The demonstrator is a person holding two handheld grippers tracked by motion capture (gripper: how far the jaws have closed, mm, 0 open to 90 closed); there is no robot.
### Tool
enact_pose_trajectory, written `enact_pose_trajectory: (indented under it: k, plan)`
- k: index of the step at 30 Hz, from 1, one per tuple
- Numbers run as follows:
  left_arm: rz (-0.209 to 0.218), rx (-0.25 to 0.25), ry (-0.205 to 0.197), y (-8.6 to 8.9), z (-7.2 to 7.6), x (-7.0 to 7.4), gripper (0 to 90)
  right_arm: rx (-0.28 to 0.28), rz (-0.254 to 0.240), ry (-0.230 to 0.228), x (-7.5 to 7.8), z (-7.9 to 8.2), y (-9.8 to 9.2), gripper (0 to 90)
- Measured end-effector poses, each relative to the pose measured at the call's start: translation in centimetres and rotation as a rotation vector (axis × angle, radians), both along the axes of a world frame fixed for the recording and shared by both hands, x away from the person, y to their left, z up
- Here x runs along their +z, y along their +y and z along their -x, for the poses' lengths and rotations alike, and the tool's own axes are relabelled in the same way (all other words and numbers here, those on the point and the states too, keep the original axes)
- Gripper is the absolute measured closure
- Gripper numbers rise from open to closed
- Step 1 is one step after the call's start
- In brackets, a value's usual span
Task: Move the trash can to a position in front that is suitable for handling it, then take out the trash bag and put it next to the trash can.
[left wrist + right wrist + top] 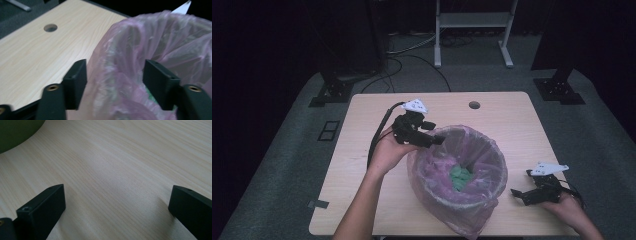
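With left gripper (pixel 426 134) unclenched astride the thin pink plastic bin liner (pixel 140 62), settle its edge evenly before withdrawing.

The desk (pixel 362 150) looks like pale wood-grain laminate, smooth and matt, with a fine straight grain that shows nicely in the right gripper view. The bin liner (pixel 482 155) near the front edge is thin pinkish plastic film, see-through, crinkly, slightly glossy where it folds over the rim. Inside it sits a green crumpled wad (pixel 460 177), could be paper or plastic, can't tell. The left gripper (pixel 432 133) and right gripper (pixel 518 194) are matt black hard plastic, with brass-looking inserts in the left one's jaws. Floor around looks like grey carpet (pixel 287 165), rough.
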State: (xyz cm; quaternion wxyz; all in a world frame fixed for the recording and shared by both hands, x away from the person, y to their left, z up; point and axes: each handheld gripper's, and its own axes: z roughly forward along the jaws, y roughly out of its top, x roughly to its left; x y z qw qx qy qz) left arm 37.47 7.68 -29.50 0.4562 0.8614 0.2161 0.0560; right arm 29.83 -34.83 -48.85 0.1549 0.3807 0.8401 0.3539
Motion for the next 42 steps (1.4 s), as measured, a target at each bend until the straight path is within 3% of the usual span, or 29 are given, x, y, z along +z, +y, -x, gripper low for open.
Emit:
enact_pose_trajectory:
  k: [7, 10, 17, 23, 42]
  plan:
    - [0.038, -0.016, -0.030, -0.1, 2.2, 1.7, 19.8, 0.000, 0.000, 0.000, 0.0, 0.0, 0.0, 0.0]
    - [0.067, -0.035, -0.044, -0.6, 3.2, 2.5, 18.6, 0.000, 0.000, 0.000, 0.0, 0.0, 0.0, 0.0]
    - [0.069, -0.109, -0.066, -3.0, 5.2, 3.5, 18.6, 0.000, 0.000, 0.000, 0.0, 0.0, 0.0, 0.0]
    - [0.064, -0.166, -0.078, -5.2, 6.3, 3.4, 18.7, 0.002, 0.001, 0.001, 0.0, 0.1, 0.0, 0.0]
    - [-0.064, -0.300, -0.055, -11.3, 6.4, 0.6, 21.5, 0.005, 0.001, 0.001, 0.0, 0.1, 0.0, 0.0]
